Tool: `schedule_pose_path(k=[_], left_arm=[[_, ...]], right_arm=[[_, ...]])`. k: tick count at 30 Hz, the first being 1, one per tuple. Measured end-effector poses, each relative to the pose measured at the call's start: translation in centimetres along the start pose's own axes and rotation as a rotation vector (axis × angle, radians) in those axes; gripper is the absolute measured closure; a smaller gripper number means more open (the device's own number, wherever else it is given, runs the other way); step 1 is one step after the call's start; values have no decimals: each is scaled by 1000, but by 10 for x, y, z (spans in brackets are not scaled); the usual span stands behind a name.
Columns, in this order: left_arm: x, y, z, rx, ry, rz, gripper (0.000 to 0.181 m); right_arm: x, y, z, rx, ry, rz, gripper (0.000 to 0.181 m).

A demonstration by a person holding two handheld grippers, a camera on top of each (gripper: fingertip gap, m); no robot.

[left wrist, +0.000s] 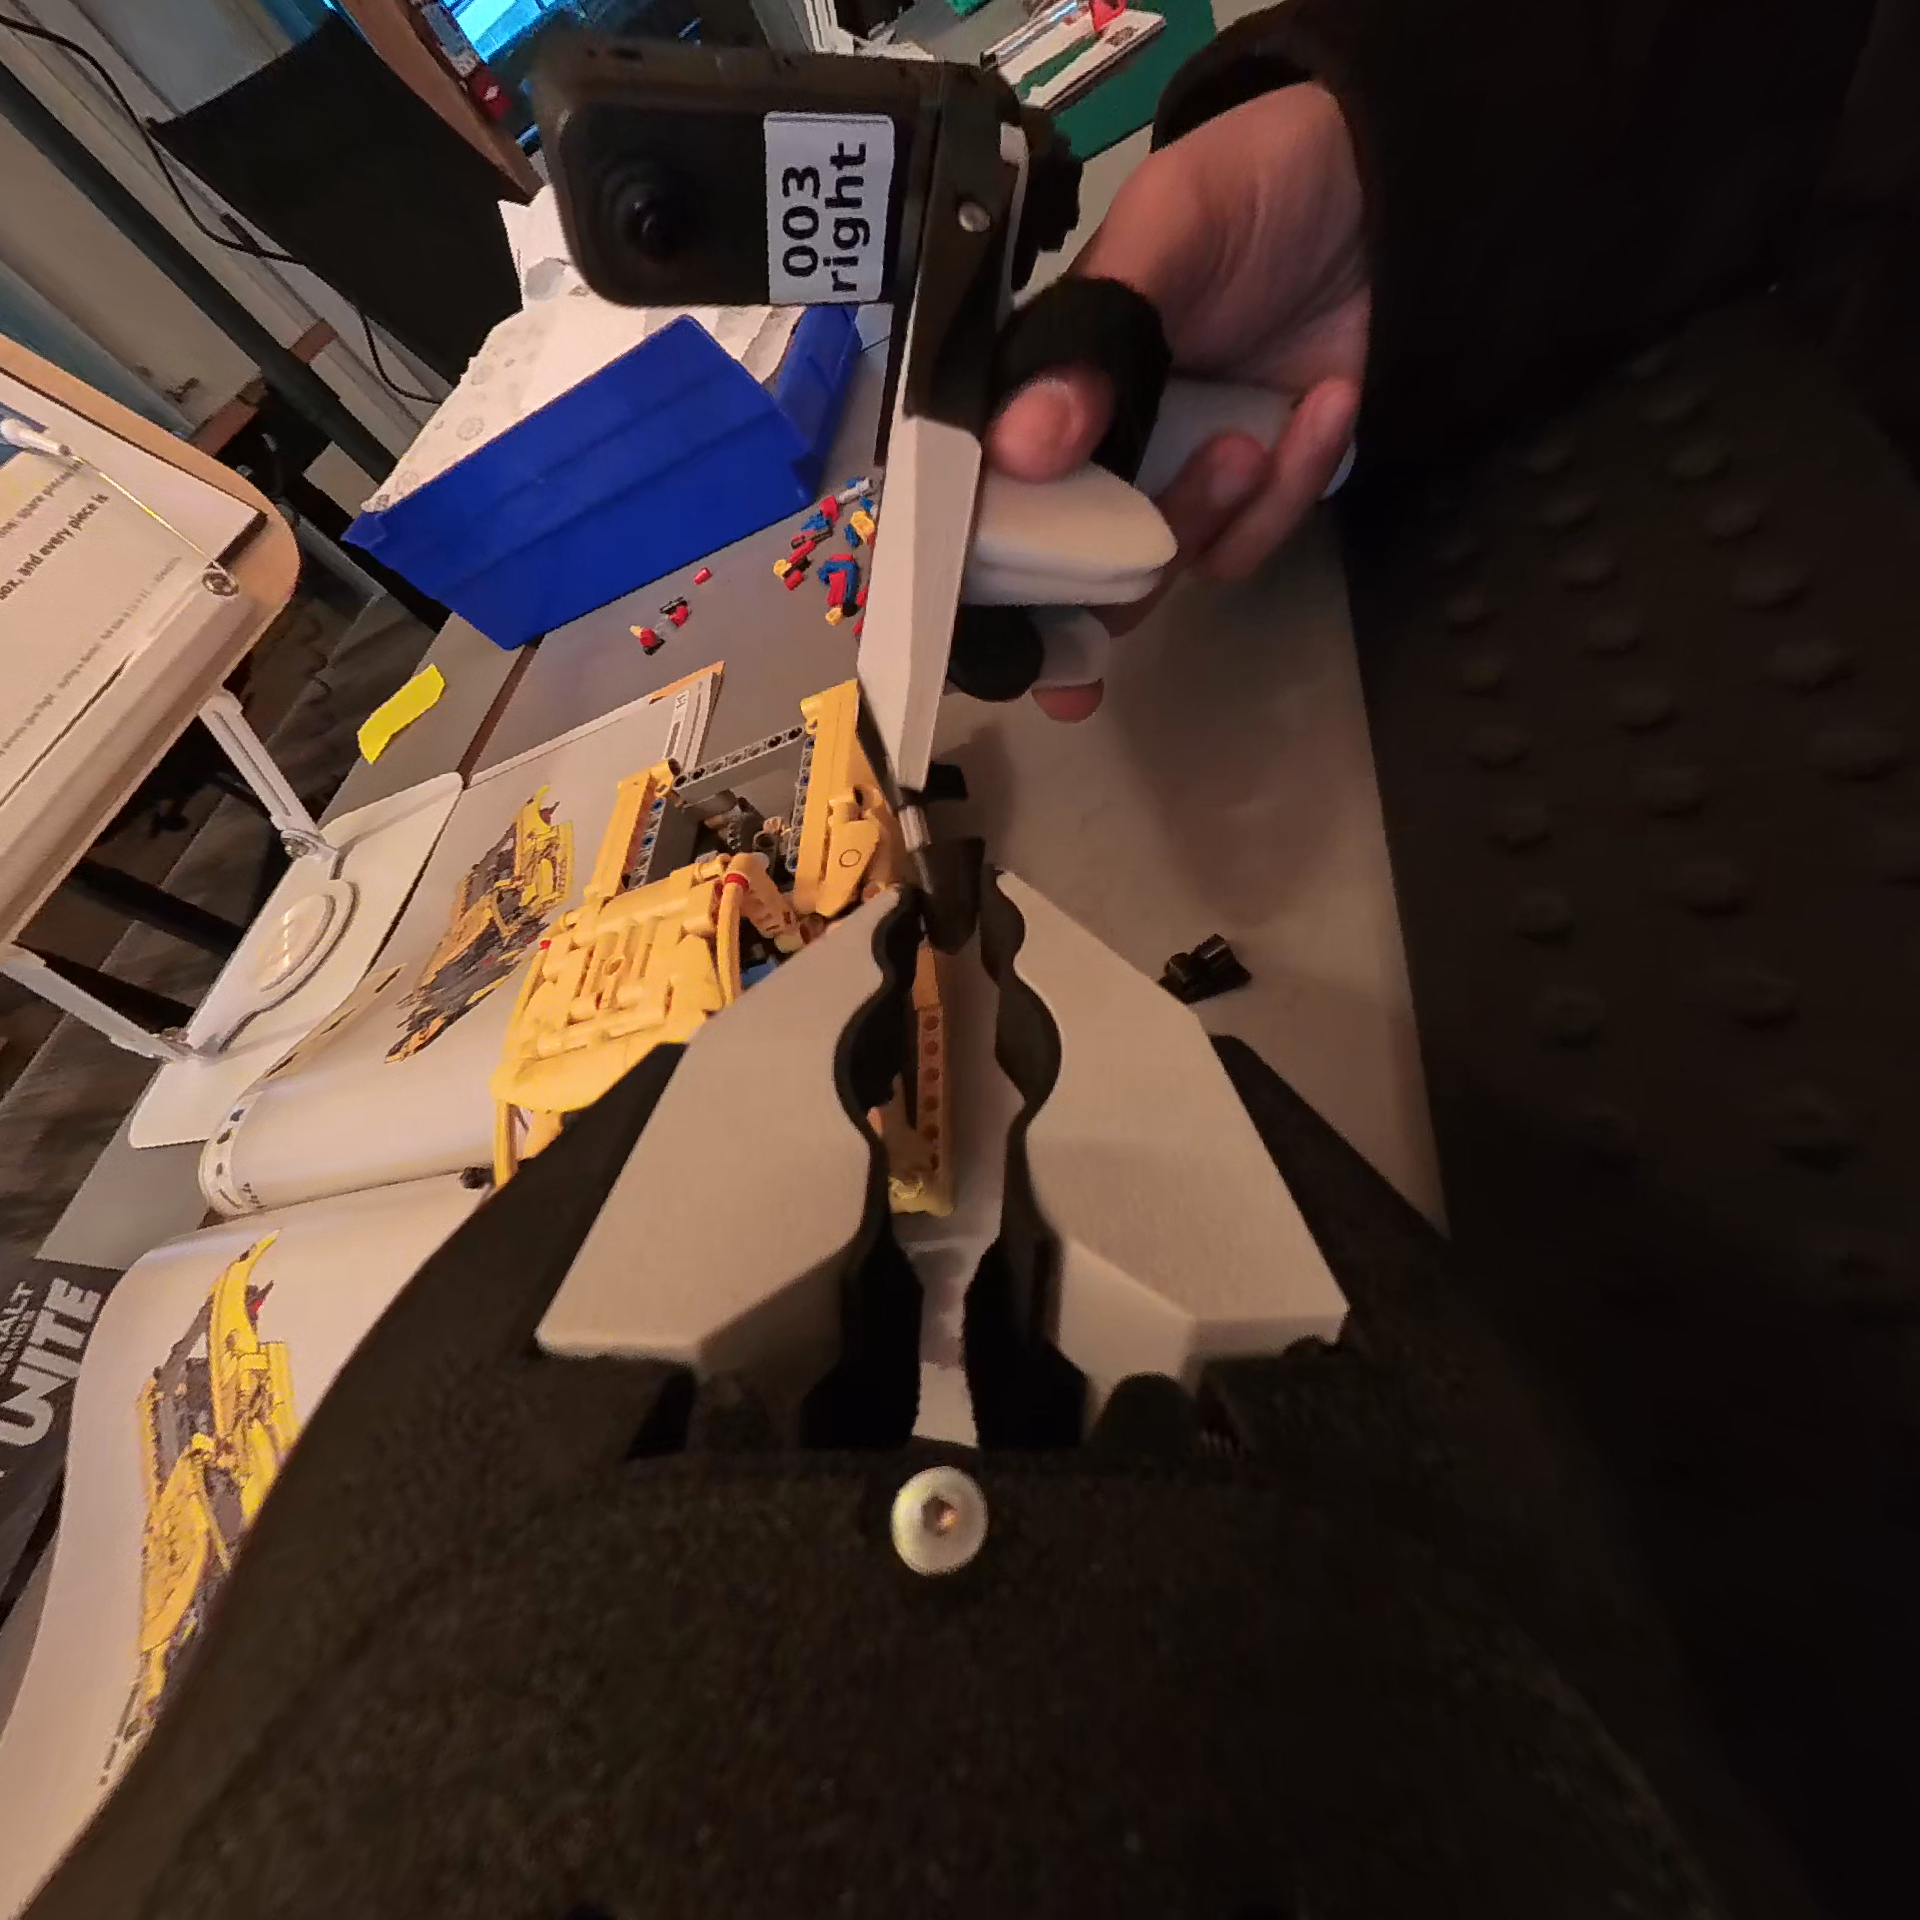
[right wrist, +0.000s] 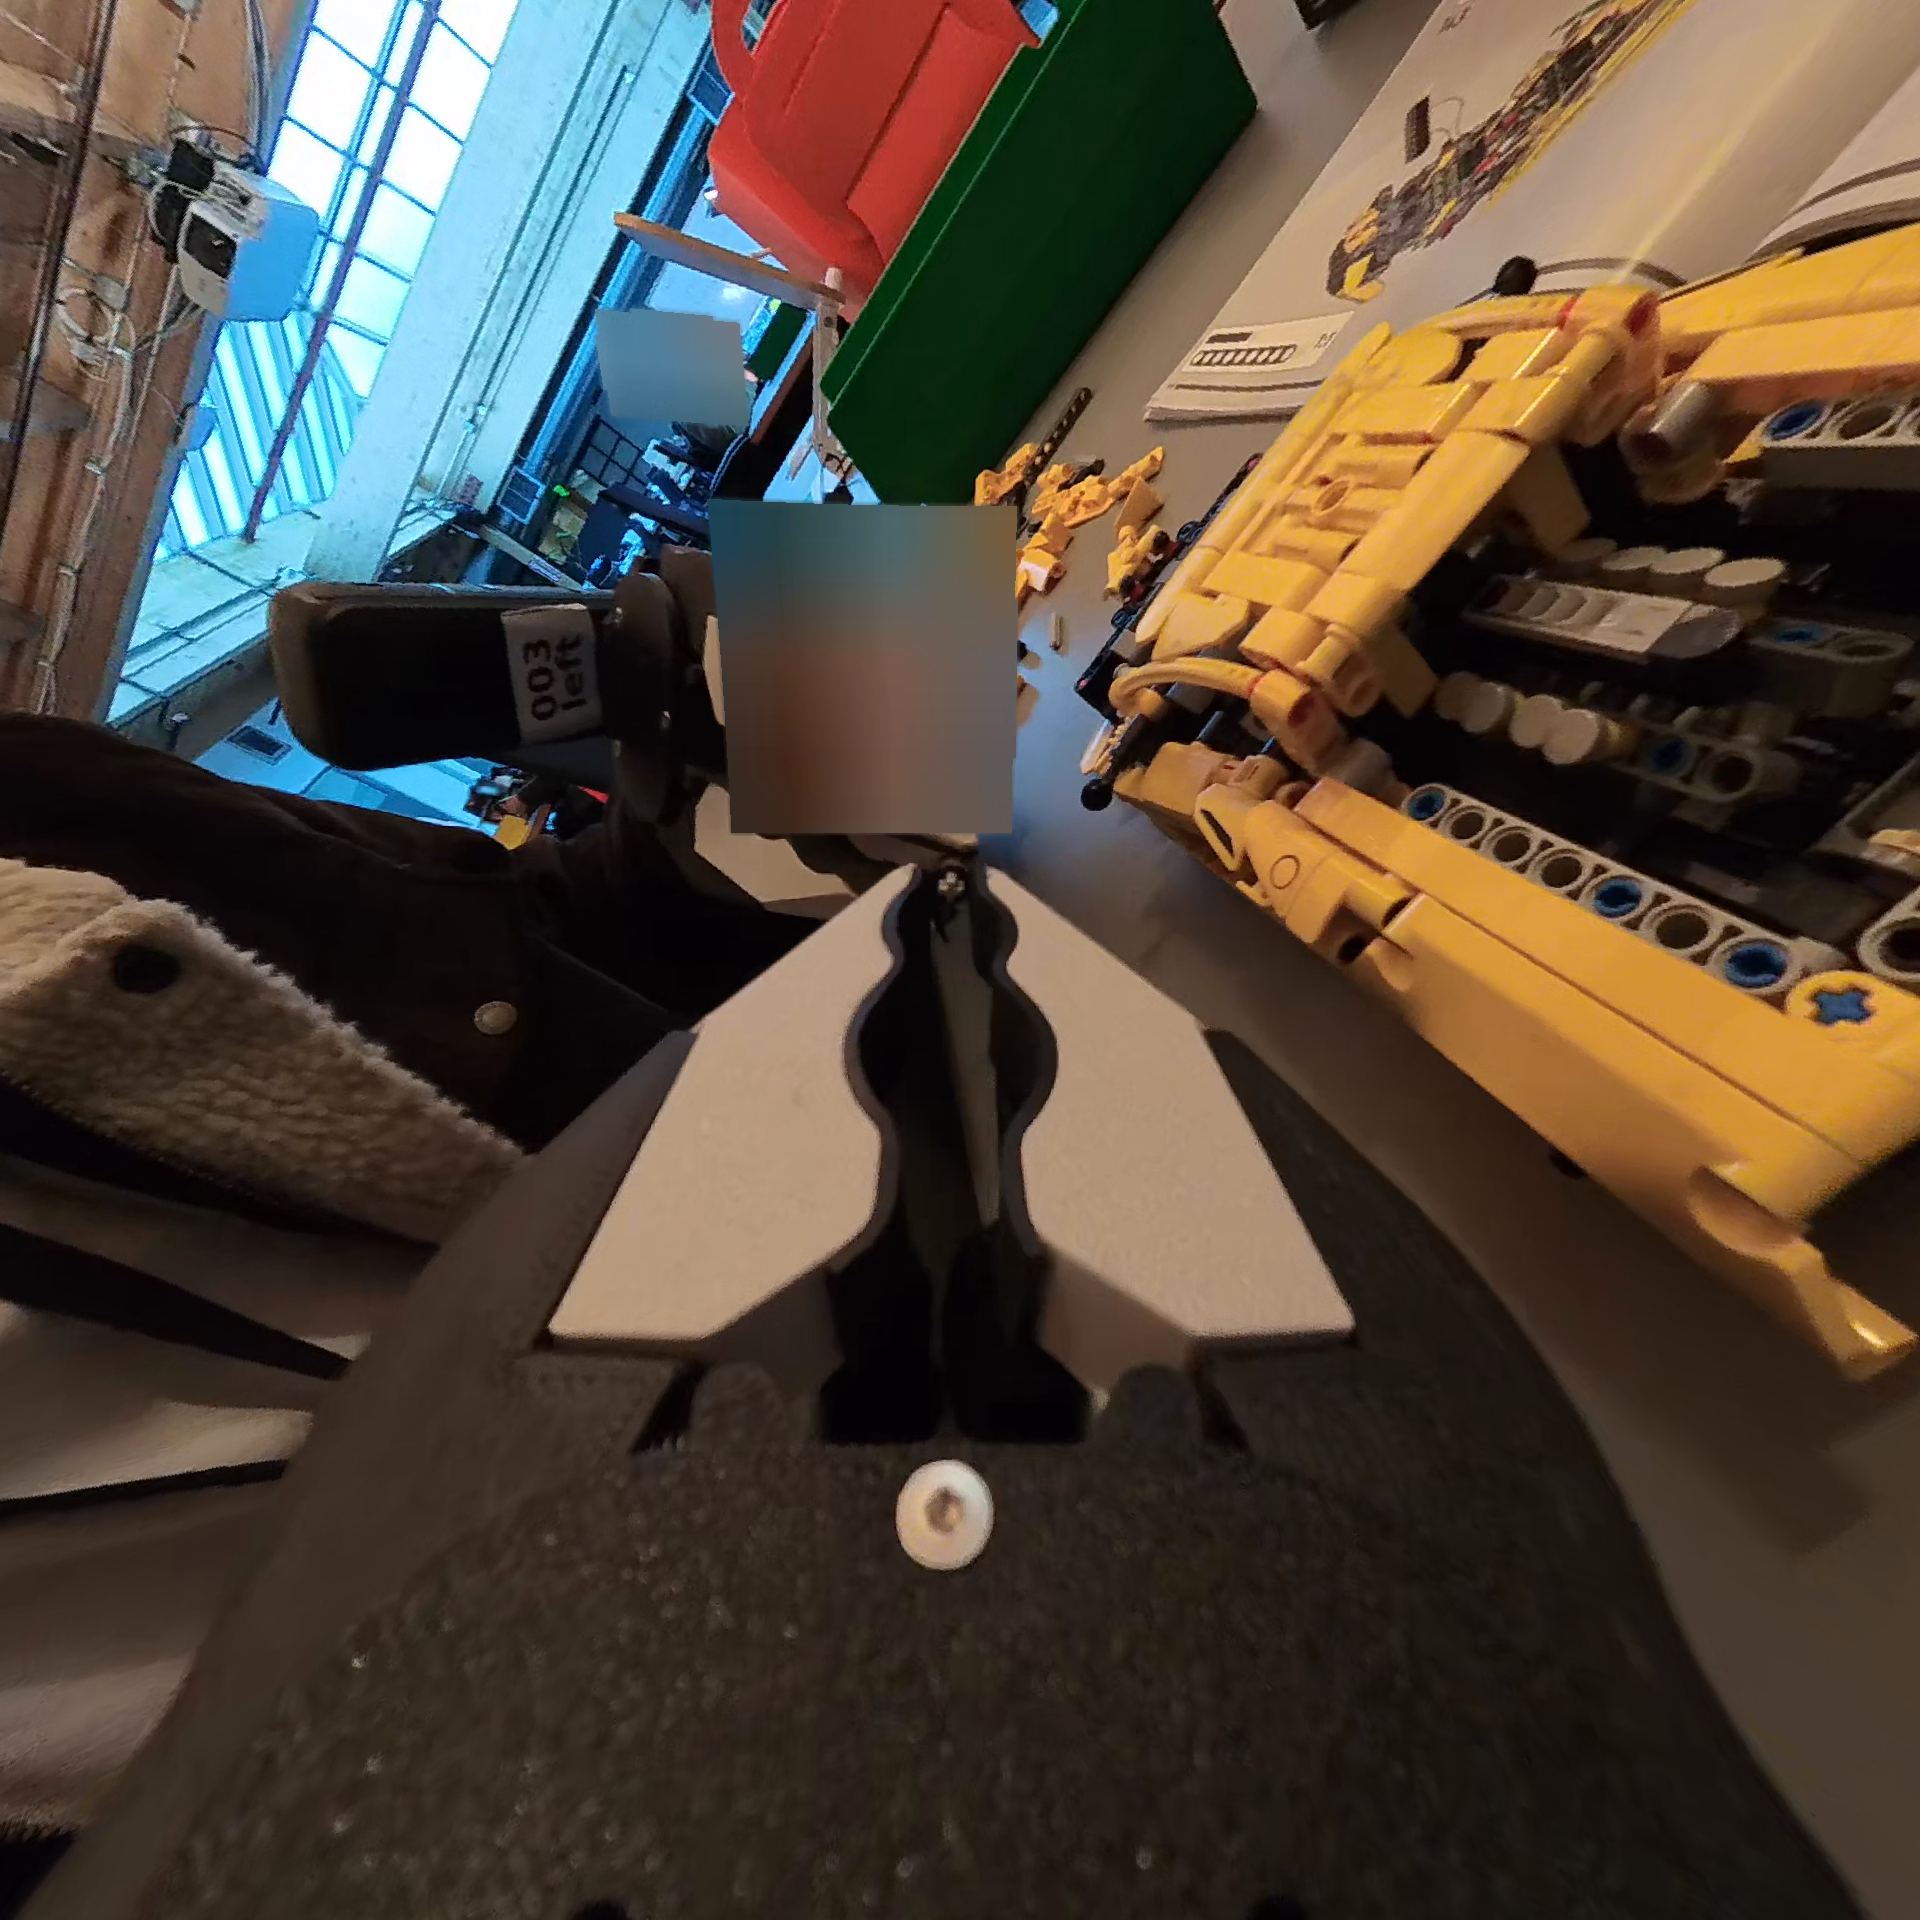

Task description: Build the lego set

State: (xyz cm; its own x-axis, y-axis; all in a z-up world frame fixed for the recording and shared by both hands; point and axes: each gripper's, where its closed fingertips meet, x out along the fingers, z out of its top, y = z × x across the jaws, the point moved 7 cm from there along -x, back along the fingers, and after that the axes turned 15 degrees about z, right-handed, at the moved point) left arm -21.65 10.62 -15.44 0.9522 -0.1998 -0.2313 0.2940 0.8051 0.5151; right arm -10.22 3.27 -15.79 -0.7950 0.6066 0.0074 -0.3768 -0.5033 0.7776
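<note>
- A grey table (left wrist: pixel 1195 831) in a cluttered workshop holds a blue bin (left wrist: pixel 592 488) at upper left and open instruction pages (left wrist: pixel 343 1049) at left.
- The yellow lego model (left wrist: pixel 644 966) sits mid-frame: rigid, light, pop-apart; best held by its long side beam.
- The left gripper (left wrist: pixel 940 914) is nearly closed around a yellow holed beam (left wrist: pixel 928 1049).
- The right gripper (right wrist: pixel 951 883) pinches a small dark pin (right wrist: pixel 949 883) at its tips.
- Free table lies to the right, near a loose black piece (left wrist: pixel 1205 966).
</note>
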Motion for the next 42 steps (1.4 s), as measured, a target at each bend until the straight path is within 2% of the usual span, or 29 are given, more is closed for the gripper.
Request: schedule_pose_path(k=[8,14,20,27,31,35,40,42], left_arm=[[0,0,0,33,2,16,171],[1,-5,0,186,4,52,171],[2,-5,3,203,1,68,171],[3,-6,4,155,-8,52,171],[2,-2,8,60,-14,36,170],[1,-2,8,61,-18,36,170],[-8,4,0,-33,22,-31,171],[-12,1,-3,-71,44,-92,170]], right_arm=[[0,-2,-1,19,0,7,176],[0,-4,-2,62,0,14,175],[0,-5,-3,114,-28,44,175],[2,-5,-4,120,-13,52,175],[1,-3,-2,123,-37,90,175],[1,-4,-2,122,-37,97,175],[-7,2,7,-27,-47,40,155],[-6,6,4,-141,47,-33,155]])
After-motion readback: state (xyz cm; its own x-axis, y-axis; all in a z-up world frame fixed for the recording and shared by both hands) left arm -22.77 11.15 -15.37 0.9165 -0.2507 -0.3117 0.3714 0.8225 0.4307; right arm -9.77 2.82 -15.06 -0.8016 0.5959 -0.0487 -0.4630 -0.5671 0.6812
